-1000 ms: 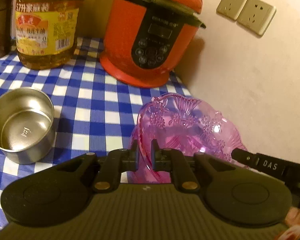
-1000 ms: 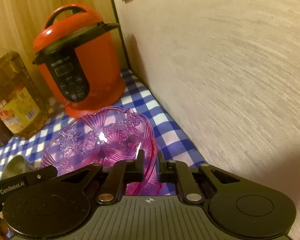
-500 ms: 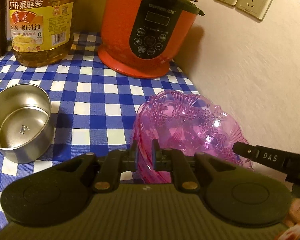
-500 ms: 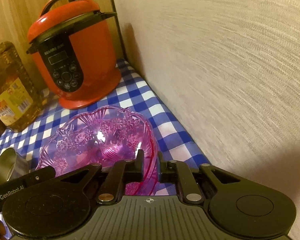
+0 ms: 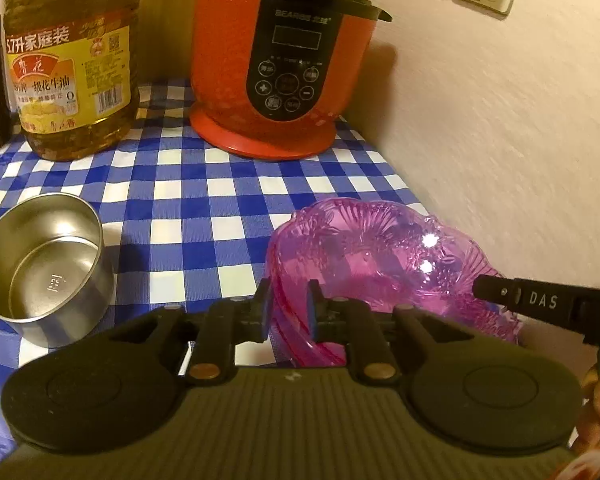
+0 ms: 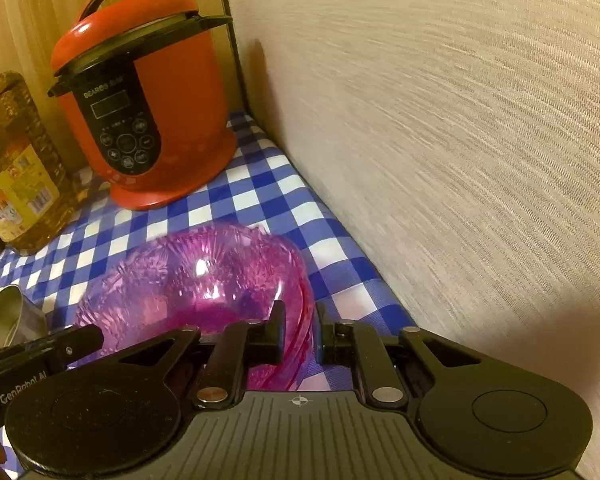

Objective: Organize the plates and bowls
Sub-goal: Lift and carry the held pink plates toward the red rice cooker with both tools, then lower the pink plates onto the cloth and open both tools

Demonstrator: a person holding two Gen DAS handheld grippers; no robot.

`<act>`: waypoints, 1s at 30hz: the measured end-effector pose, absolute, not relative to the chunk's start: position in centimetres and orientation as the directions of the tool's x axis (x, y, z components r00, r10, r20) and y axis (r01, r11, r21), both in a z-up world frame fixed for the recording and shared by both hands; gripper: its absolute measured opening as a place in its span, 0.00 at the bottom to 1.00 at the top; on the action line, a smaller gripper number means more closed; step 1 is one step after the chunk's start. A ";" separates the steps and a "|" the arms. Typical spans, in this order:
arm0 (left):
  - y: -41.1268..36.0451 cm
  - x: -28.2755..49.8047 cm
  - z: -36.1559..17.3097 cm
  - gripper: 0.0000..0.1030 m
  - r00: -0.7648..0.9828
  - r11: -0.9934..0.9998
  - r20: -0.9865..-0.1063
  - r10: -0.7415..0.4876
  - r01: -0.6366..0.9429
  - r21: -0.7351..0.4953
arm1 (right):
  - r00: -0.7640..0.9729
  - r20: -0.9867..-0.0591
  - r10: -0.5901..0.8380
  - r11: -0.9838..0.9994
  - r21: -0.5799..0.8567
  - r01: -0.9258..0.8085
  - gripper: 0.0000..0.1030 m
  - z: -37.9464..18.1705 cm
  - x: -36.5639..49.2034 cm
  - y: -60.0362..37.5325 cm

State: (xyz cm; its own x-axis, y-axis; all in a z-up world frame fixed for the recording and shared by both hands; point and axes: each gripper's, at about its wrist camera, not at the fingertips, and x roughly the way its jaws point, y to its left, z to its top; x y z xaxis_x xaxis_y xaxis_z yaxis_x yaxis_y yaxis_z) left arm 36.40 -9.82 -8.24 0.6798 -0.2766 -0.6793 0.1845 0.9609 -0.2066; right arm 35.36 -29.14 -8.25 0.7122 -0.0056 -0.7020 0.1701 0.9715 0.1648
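**Pink bowl gripped at both rims**

Beside the wall, on the blue-checked cloth (image 5: 188,200), sits a translucent pink bowl (image 5: 380,256) with a moulded flower pattern, mouth up, tipped slightly.

The left gripper (image 5: 287,308) straddles its near rim, jaws opening slightly. The right gripper (image 6: 300,332) pinches the opposite rim, nearly closed.

Behind stand a red "BEARSS" cooker (image 5: 276,60), an oil bottle (image 5: 68,64) and a steel cup (image 5: 44,268).

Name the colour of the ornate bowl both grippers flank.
Translucent pink bowl, clearest in the left wrist view.

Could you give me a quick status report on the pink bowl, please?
Left gripper opening around pink bowl rim. Right gripper shut on opposite rim. Steel cup alongside, clear.
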 end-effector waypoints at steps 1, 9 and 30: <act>-9.8 36.4 -8.3 0.15 0.682 0.962 -0.679 -0.272 0.180 -0.204 | 0.713 -0.701 -0.001 0.971 0.170 0.169 0.12 -8.3 35.4 -29.2; -8.8 36.4 -8.2 0.20 0.687 0.961 -0.675 -0.269 0.142 -0.238 | 0.729 -0.684 0.024 0.953 0.237 0.191 0.32 -8.2 35.0 -30.3; -8.4 34.1 -6.5 0.22 0.692 0.951 -0.660 -0.294 0.146 -0.271 | 0.730 -0.682 0.049 0.942 0.274 0.192 0.32 -6.9 32.8 -30.7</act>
